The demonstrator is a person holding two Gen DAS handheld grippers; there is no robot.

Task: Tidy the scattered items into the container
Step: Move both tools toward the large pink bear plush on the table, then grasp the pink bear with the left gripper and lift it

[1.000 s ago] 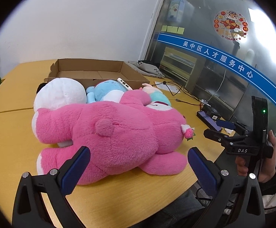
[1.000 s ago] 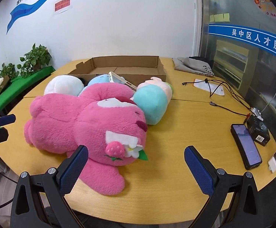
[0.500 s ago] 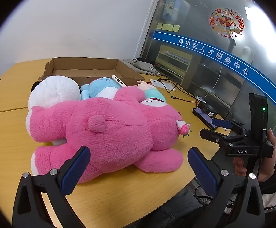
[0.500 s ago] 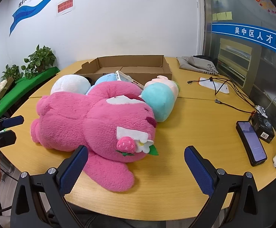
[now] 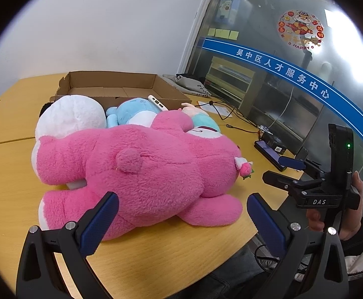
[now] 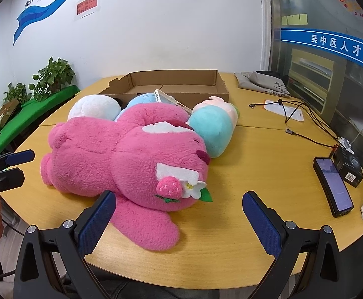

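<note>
The pink plush bear (image 6: 121, 164) lies on its side on the near part of the wooden table (image 6: 256, 164), a strawberry and flower patch on its head facing the right wrist camera. Pressed against its far side are a white plush (image 6: 94, 107), a light blue plush (image 5: 136, 111) and a teal-and-peach plush (image 6: 212, 129), with a white phone case (image 6: 171, 101) resting tilted on top of the pile. Just behind them sits the shallow cardboard box (image 6: 176, 79), open and with nothing visible inside. The left gripper (image 5: 181, 220) hangs at the table's near edge with its blue-padded jaws spread wide and holding nothing, the bear's rear and leg just beyond them. The right gripper (image 6: 177, 220) is likewise spread wide and empty, near the bear's lower leg and head. Off to the right on the table lie a dark smartphone (image 6: 332, 186), a small black box (image 6: 348, 165), some cables (image 6: 296, 114) and a folded grey cloth bag (image 6: 261, 82). Potted plants (image 6: 49, 77) stand by the wall at left.
</note>
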